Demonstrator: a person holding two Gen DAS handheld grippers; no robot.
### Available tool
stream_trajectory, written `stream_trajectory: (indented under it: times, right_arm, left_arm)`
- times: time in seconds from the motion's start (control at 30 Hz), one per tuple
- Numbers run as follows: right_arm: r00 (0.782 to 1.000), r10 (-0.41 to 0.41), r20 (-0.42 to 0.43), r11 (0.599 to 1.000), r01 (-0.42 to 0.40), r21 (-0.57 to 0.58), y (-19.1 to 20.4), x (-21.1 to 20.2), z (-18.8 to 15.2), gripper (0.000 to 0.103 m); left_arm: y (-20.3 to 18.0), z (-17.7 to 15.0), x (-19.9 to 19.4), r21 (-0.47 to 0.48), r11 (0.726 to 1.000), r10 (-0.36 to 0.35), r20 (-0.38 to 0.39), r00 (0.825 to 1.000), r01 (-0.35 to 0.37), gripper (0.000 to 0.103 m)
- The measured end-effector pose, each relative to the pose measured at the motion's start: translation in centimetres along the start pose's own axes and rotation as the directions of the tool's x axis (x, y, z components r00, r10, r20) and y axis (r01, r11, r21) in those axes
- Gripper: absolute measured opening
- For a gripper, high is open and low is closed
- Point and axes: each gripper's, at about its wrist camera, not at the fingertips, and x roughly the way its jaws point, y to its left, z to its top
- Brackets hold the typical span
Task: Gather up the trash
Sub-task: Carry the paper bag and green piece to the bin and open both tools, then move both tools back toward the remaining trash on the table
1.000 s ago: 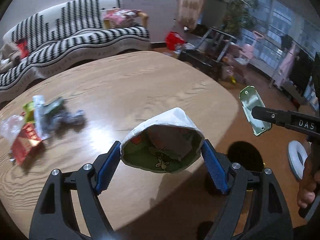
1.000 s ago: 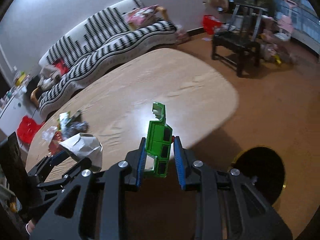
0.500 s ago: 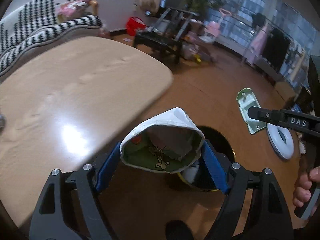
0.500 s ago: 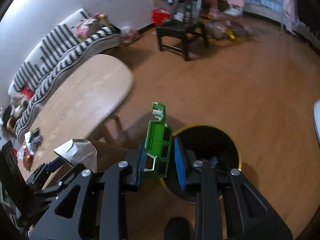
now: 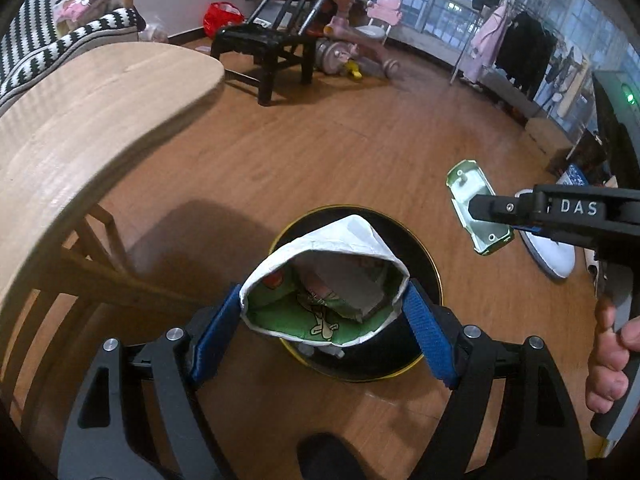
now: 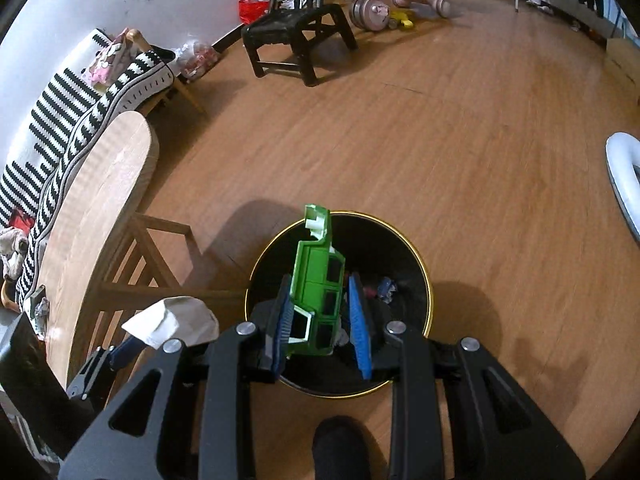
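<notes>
My left gripper point(image 5: 324, 294) is shut on a crumpled white paper bag point(image 5: 340, 240) with a green printed inside. It holds the bag right over a black bin with a gold rim point(image 5: 438, 280) on the floor. Seen in the right wrist view, my right gripper point(image 6: 320, 280) is shut on a green plastic toy car shell point(image 6: 318, 264), upright over the same bin point(image 6: 426, 280). Some trash lies at the bin's bottom. The left wrist view shows the right gripper point(image 5: 486, 216) from the side with the shell point(image 5: 468, 186), to the right of the bin. The bag point(image 6: 172, 320) shows at lower left in the right wrist view.
A wooden table point(image 5: 80, 120) with a wooden chair point(image 5: 100, 264) under it stands left of the bin. A black stool point(image 5: 264, 44), a striped sofa point(image 6: 60, 120) and a pink tricycle point(image 5: 360, 40) stand farther back. A white ring point(image 6: 624, 176) lies on the floor at right. A hand point(image 5: 608, 352) holds the right gripper.
Both grippers swung away from the table top and sank toward the floor, each keeping its item. The bin came into view and now lies beneath them.
</notes>
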Motion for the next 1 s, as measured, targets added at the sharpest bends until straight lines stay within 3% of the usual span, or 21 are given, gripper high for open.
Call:
stream_trajectory:
  times: [0.5, 0.57, 0.6, 0.63, 1.0]
  right_arm:
    - [1.0, 0.006, 0.005, 1.0, -0.006, -0.001, -0.1, 0.2, 0.4, 0.028]
    - [1.0, 0.009, 0.007, 1.0, -0.009, 0.0, 0.0, 0.3, 0.6, 0.04]
    - [1.0, 0.006, 0.012, 1.0, -0.006, 0.001, 0.0, 0.2, 0.6, 0.059]
    - [1.0, 0.002, 0.021, 1.0, -0.002, -0.001, 0.0, 0.1, 0.7, 0.07]
    - [0.999, 0.017, 0.042, 1.0, -0.017, -0.007, 0.8, -0.4, 1.1, 0.07]
  left_arm:
    - [-0.9, 0.7, 2.1, 0.007, 1.0, -0.024, -0.027, 0.999, 0.025, 0.082]
    - [-1.1, 0.7, 2.2, 0.012, 0.999, -0.033, -0.024, 0.999, 0.033, 0.084]
    - [-1.2, 0.8, 2.2, 0.013, 0.999, -0.037, -0.024, 0.999, 0.037, 0.084]
    - [-1.2, 0.7, 2.2, 0.014, 0.999, -0.042, -0.024, 0.999, 0.042, 0.085]
    - [-0.7, 0.5, 1.6, 0.011, 0.999, -0.033, -0.027, 0.999, 0.033, 0.091]
